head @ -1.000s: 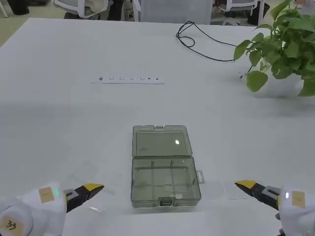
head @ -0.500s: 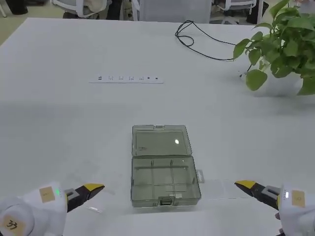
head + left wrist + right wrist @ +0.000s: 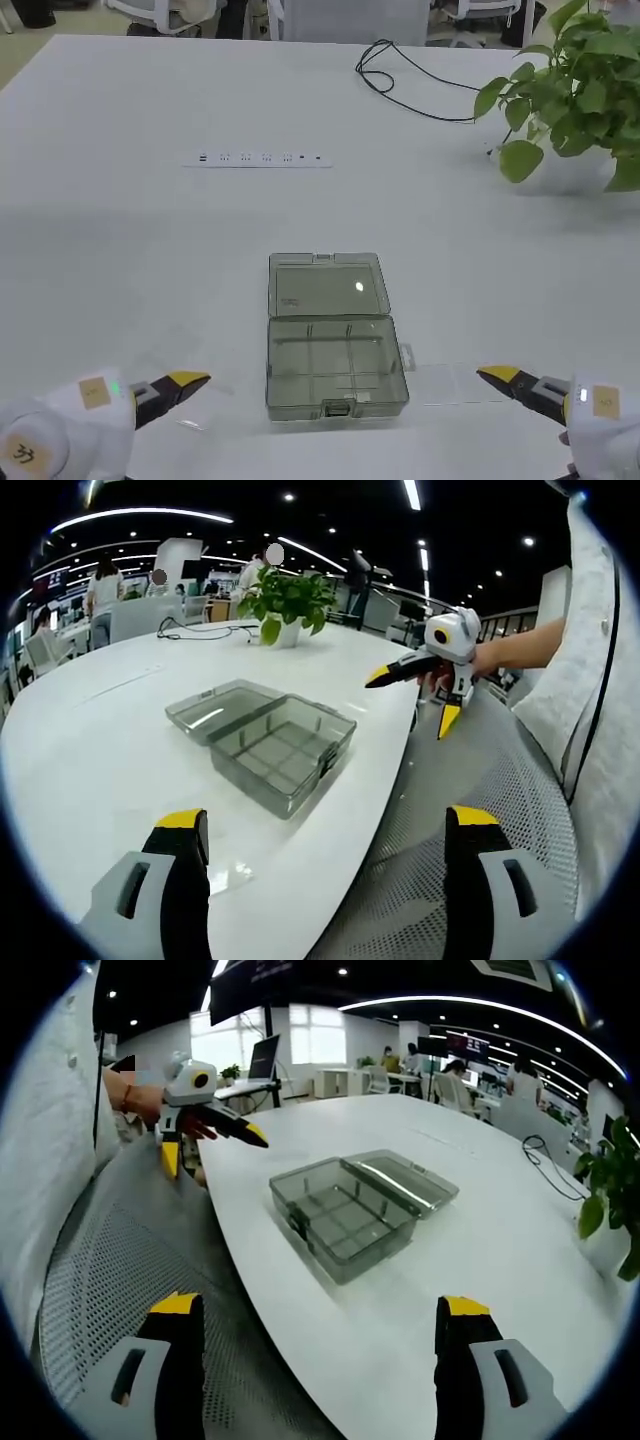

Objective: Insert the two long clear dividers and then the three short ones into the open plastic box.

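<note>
The plastic box (image 3: 337,360) sits low on the white table (image 3: 120,250), near the edge closest to the person, toward 6 o'clock in the head view. It is a smoky, see-through rectangular tray with rounded corners and a small latch on its near wall. Its lid (image 3: 326,285) is hinged open and lies flat on the table at 12 o'clock from the tray, with a glint of light on it. Thin straight lines cross the tray's interior in a grid of cells. Just beside the box at 3 o'clock a faint clear flat piece (image 3: 452,385) lies on the table; its outline is hard to make out. The left gripper (image 3: 322,818) hovers at 8 o'clock from the box and the right gripper (image 3: 320,1305) at 4 o'clock. Both are apart from it, their black, yellow-tipped jaws spread wide with nothing between them. Nothing stands between either gripper and the box. Farther out, a flat white power strip (image 3: 257,160) lies at 11 o'clock from the box. A looped black cable (image 3: 400,85) lies at 1 o'clock, and a leafy green potted plant (image 3: 575,90) stands at 2 o'clock. In the gripper views a grey perforated mesh (image 3: 480,770) shows beyond the table's rounded edge.
</note>
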{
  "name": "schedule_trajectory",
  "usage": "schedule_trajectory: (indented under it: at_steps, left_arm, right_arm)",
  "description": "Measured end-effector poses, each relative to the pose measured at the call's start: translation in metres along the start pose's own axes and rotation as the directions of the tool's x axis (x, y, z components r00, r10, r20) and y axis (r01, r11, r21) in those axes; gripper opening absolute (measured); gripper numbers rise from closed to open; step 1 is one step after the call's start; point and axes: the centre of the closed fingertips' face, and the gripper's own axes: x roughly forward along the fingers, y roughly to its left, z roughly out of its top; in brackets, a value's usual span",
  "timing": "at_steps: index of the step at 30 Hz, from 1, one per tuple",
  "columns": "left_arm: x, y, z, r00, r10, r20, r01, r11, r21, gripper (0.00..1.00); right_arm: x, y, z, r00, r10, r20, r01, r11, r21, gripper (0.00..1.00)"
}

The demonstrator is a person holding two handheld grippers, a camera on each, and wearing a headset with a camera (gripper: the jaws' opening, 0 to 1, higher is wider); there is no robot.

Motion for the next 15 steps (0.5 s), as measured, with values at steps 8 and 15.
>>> schedule_trajectory:
  at_steps: [8,15]
  left_arm:
    - [-0.004,0.007,0.001,0.9999,0.010,-0.003,-0.010,1.000,-0.001,1.00]
    - [-0.012,0.031,0.004,0.9975,0.071,0.000,-0.071,0.997,-0.030,1.00]
  right_arm:
    - [0.000,0.000,0.000,1.0000,0.001,-0.001,-0.001,1.000,0.001,0.97]
    - [0.000,0.000,0.000,1.0000,0.000,0.001,0.000,1.000,0.001,0.96]
